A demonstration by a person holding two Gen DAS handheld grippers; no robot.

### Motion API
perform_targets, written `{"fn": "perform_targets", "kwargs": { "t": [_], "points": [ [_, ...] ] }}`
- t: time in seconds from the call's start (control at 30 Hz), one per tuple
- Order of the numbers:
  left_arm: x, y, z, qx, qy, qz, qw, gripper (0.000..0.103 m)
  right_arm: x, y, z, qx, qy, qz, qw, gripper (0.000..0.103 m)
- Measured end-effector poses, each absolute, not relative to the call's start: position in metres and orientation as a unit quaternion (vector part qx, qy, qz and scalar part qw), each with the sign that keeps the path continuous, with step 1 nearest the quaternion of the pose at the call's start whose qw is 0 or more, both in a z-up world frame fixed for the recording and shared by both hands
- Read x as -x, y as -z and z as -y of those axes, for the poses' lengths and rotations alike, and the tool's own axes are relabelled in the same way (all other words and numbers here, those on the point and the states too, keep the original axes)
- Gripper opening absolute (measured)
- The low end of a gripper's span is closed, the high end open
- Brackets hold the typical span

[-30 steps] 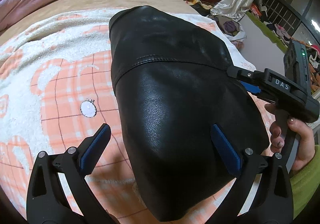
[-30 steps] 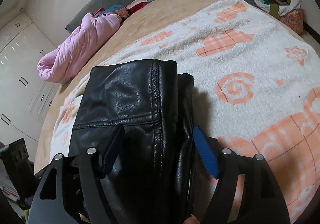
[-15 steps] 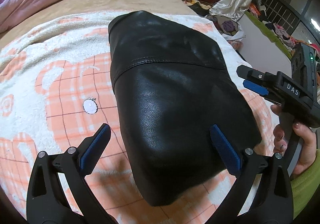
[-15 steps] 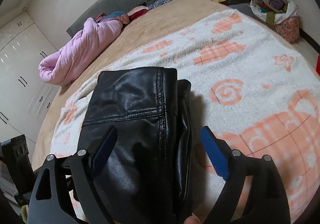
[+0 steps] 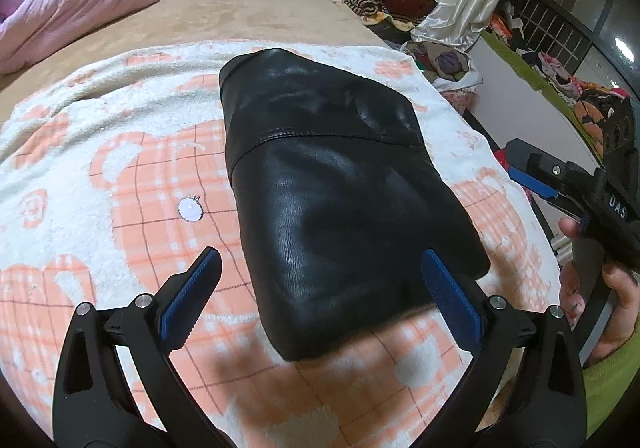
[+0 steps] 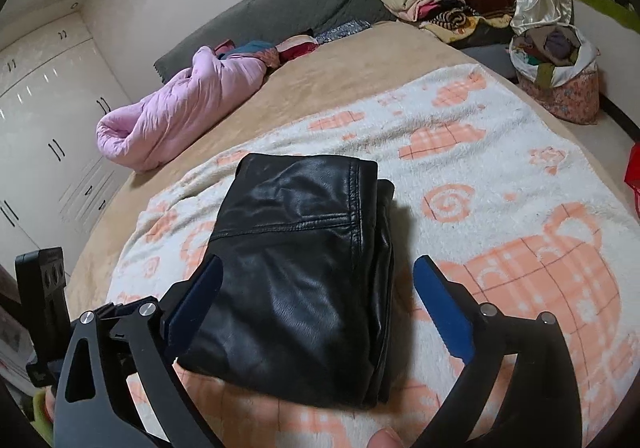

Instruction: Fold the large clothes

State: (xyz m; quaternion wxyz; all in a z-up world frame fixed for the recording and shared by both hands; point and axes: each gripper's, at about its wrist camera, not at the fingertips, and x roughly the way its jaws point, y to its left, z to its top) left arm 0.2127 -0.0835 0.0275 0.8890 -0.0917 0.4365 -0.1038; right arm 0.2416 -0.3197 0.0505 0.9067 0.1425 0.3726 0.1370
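pink duvet (image 6: 180,104), patterned blanket (image 6: 500,184), clothes pile (image 6: 436,0)

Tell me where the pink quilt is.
The pink quilt lies rolled at the bed's far left in both views, on the tan sheet, beyond the black leather garment.

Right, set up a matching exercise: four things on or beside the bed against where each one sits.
1. folded black leather garment
2. rolled pink quilt
3. flowered bag of clothes
4. dark grey headboard cushion

a. on the floor beside the bed
b. on the peach-and-white fleece blanket
c. against the wall
d. on the tan sheet

Pairs: 1-b, 2-d, 3-a, 4-c
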Motion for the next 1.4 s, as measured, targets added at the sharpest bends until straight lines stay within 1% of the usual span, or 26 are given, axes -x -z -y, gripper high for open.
{"fn": "perform_targets", "kwargs": {
  "t": [0.63, 1.17, 1.4],
  "points": [
    [-0.164, -0.036, 0.080, 0.084, 0.103, -0.419, 0.898, 0.093, -0.173, -0.057, 0.297, -0.093, -0.140, -0.344, 0.924, 0.098],
    [-0.121, -0.027, 0.080, 0.090, 0.106, -0.389, 0.910, 0.093, -0.114, -0.035, 0.283, -0.048, -0.128, -0.318, 0.938, 0.099],
    [-0.101, -0.013, 0.078, 0.087, 0.089, -0.382, 0.916, 0.093, -0.085, -0.019, 0.274, -0.016, -0.105, -0.296, 0.949, 0.099]
  ]
}}
